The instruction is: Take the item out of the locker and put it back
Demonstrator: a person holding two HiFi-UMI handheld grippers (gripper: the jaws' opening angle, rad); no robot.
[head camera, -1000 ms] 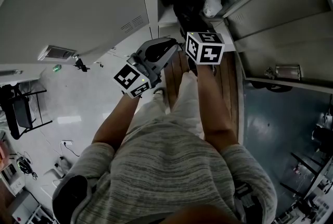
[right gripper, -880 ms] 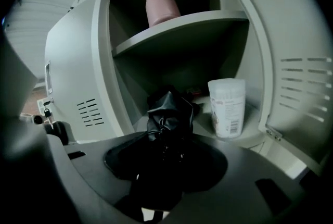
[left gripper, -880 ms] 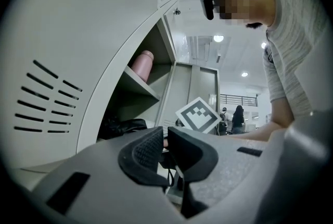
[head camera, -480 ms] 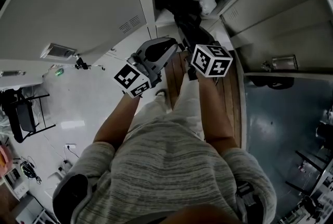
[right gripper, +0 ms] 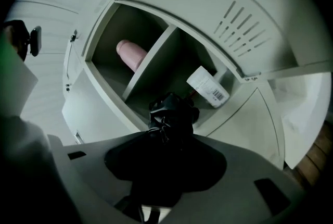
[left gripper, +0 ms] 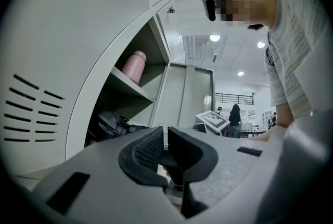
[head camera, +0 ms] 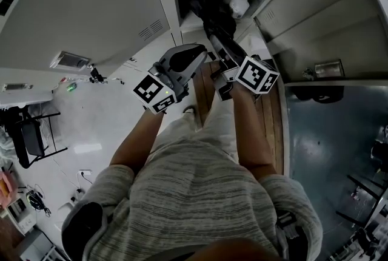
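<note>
**A:** Grey sheet metal nearly everywhere: a row of lockers. One door with vent slots is swung wide. What's underfoot?

**B:** A strip of wooden planks runs along the foot of the lockers. There is pale glossy floor to the left and darker floor to the right. A chair stands off at the left edge. The left gripper view shows round ceiling lights and a distant figure in an open hall.

**A:** Any writing?

**B:** Only a barcode label on the white packet in the lower compartment, its print too small to read. The gripper cubes carry black-and-white square markers, no words.

**A:** And the locker's contents?

**B:** A shelf divides it. A pink bottle stands on top, and the white packet is below.

**A:** Where's the black bag?

**B:** It is clamped in the right gripper, with crumpled black material filling the space between the jaws. From above, it stretches from the mouth of the lower compartment back to that gripper. The packet lies just beside it, deeper in. I cannot tell whether its far end rests on the compartment floor.

**A:** The other hand?

**B:** The left gripper is held level, left of the opening and clear of the bag. Its pads are drawn together with nothing between them.
</note>
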